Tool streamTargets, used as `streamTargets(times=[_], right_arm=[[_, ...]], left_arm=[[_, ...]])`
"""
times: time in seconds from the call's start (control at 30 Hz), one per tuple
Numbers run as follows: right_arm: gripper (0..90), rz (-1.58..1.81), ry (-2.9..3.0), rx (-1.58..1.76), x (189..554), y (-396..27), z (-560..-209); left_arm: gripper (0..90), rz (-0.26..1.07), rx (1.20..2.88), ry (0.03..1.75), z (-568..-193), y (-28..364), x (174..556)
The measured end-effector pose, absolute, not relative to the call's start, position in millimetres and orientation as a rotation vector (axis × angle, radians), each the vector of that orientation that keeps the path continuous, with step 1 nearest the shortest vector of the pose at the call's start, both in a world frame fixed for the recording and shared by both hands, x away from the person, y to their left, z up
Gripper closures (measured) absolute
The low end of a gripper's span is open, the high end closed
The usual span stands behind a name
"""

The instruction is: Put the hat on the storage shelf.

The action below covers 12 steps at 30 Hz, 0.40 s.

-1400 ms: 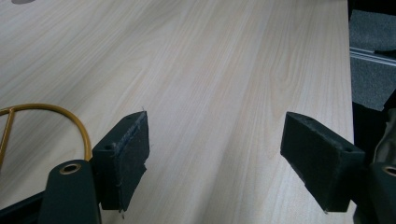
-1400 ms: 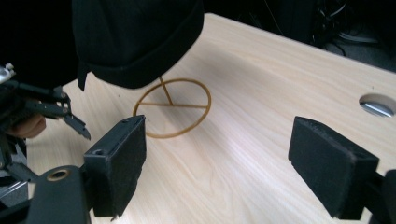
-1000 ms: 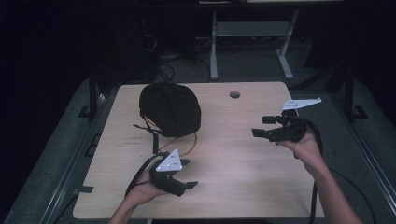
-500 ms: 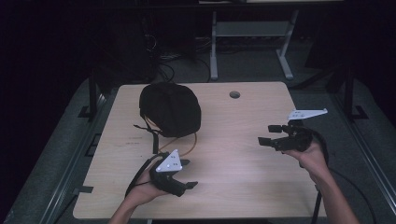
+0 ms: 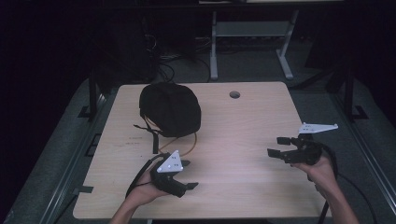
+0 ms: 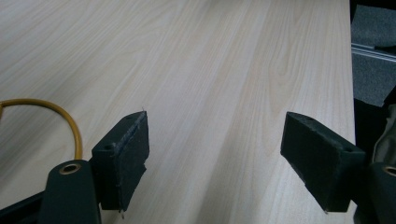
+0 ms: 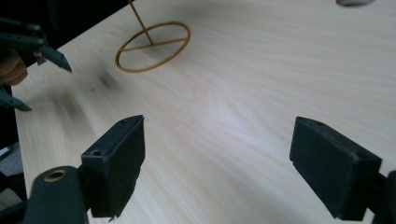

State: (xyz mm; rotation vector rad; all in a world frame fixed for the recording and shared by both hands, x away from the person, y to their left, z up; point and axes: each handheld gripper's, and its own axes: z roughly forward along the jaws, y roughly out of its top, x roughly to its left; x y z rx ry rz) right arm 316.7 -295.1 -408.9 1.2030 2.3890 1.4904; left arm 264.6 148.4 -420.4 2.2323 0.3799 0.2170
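The black bag sits at about ten o'clock on the table, a rounded dome whose long axis runs roughly twelve to six, its straps and the yellow cord trailing out toward six o'clock. Looks like the approach step, nothing grasped yet. The left gripper waits at seven o'clock, jaws spread wide and empty. The right gripper hovers at four o'clock, equally agape, so the next move calls for reaching in toward bag or cord.
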Motion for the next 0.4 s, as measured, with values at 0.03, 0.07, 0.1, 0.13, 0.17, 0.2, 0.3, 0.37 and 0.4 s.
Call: streamTargets(times=[0.03,0.07,0.1,0.13,0.17,0.2,0.3,0.37,0.4], right_arm=[[17.6,1.486,2.390,1.206,313.7,-296.6,-412.3],[17.6,1.486,2.388,1.207,310.8,-297.6,-414.6],[17.7,1.491,2.389,1.204,308.8,-298.6,-416.4],[17.6,1.495,2.388,1.208,306.1,-299.6,-418.9],[17.4,1.496,2.387,1.209,302.3,-301.0,-422.0],[17.4,1.500,2.386,1.210,299.9,-301.7,-423.9],[17.3,1.512,2.366,1.222,283.5,-302.2,-433.1],[17.0,1.533,2.341,1.218,270.3,-300.8,-439.8],[16.8,1.550,2.332,1.206,262.3,-299.7,-443.8]], left_arm=[[23.5,0.217,2.232,0.382,-420.8,148.5,264.6],[23.5,0.216,2.232,0.383,-420.9,148.7,264.6],[23.5,0.214,2.231,0.386,-421.4,148.7,264.6],[23.5,0.212,2.236,0.384,-421.6,148.6,264.5],[23.5,0.210,2.238,0.384,-421.8,148.4,264.3],[23.5,0.210,2.240,0.381,-421.8,148.2,264.0],[23.1,0.205,2.238,0.372,-421.3,146.3,261.2],[22.9,0.208,2.236,0.370,-420.8,145.6,257.8],[22.9,0.206,2.233,0.374,-421.0,145.8,255.0]])
